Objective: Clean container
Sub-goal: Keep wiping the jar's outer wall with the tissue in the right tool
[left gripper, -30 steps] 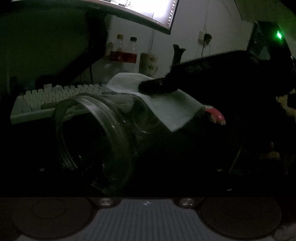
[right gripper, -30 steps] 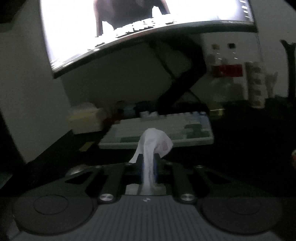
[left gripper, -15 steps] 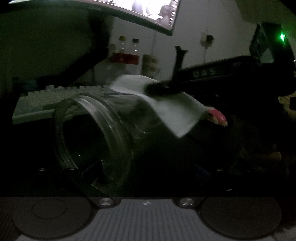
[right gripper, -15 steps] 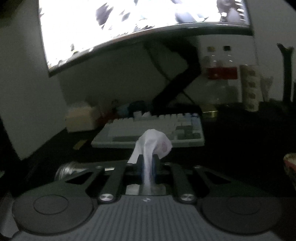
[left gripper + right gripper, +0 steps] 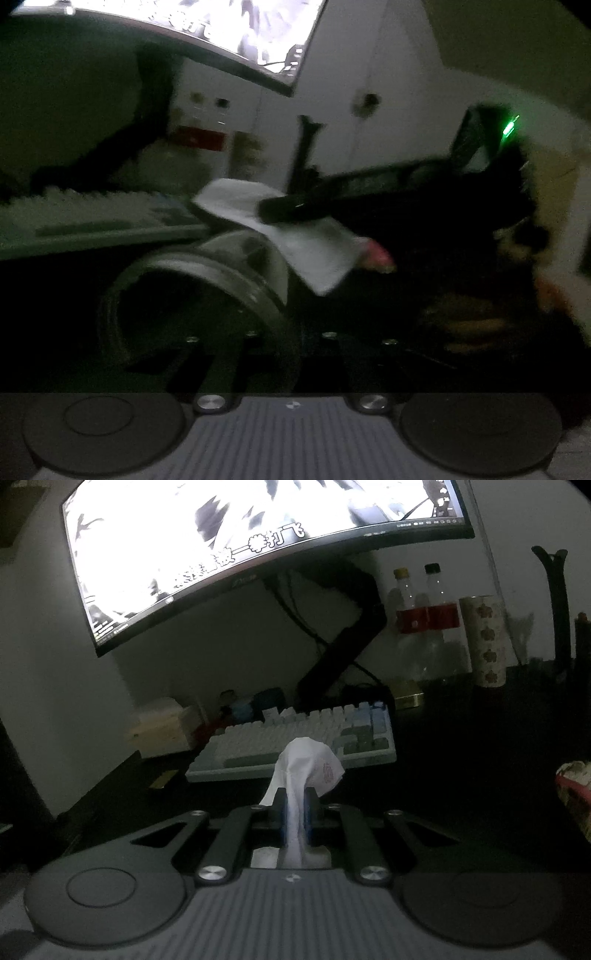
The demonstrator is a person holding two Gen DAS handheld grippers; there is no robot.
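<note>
A clear glass jar (image 5: 207,280) lies on its side on the dark desk with its open mouth toward my left gripper (image 5: 291,332). The left gripper's jaws have come together, and the right side of the jar's rim sits pinched between them. My right gripper (image 5: 295,797) is shut on a bunched white tissue (image 5: 310,760) that sticks out past its fingertips. In the left wrist view the right gripper (image 5: 275,214) reaches in from the right, holding the tissue (image 5: 310,243) draped just above the jar's body.
A pale keyboard (image 5: 295,746) lies behind the jar under a bright curved monitor (image 5: 258,546) on a dark stand. Two bottles (image 5: 424,620) and a patterned cup (image 5: 484,646) stand at the back right. A pink-edged object (image 5: 576,790) sits at the right, a beige box (image 5: 162,731) at the left.
The left jaws went from wide open to closed on the jar's rim, and the left view tipped upward. The right gripper kept its tissue and drifted slightly sideways.
</note>
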